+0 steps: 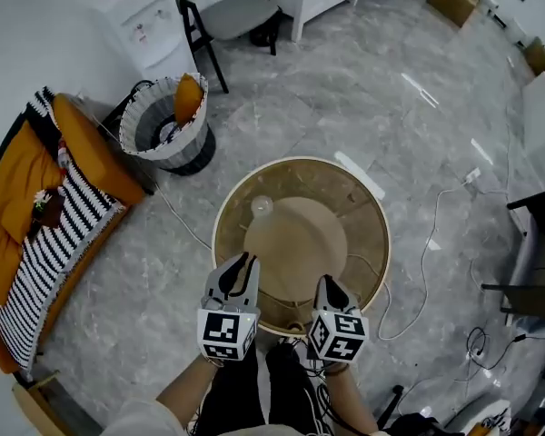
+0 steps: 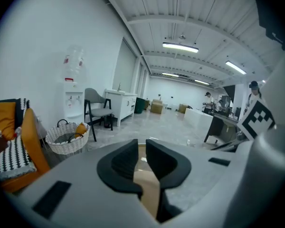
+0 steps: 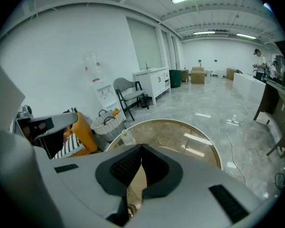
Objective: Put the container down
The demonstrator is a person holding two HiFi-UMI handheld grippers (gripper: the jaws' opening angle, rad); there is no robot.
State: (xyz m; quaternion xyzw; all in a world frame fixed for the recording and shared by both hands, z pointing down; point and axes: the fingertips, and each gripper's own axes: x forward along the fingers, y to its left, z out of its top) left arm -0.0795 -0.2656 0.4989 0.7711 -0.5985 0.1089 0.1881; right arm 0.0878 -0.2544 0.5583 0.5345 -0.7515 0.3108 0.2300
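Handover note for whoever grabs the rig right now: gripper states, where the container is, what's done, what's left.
Left gripper: jaws a narrow gap apart, nothing between them, over the table's near edge.
Right gripper: jaws together, empty, beside the left one.
Small pale container: seems upright on the round glass table, far-left part, apart from both grippers.
Done: container looks set down.
Left: nothing obvious, just keep both grippers off it.

The left tongs (image 1: 249, 260) and right tongs (image 1: 328, 282) cover the table's (image 1: 386, 243) near rim; left of the table, the orange sofa (image 1: 23, 175) runs out of view.
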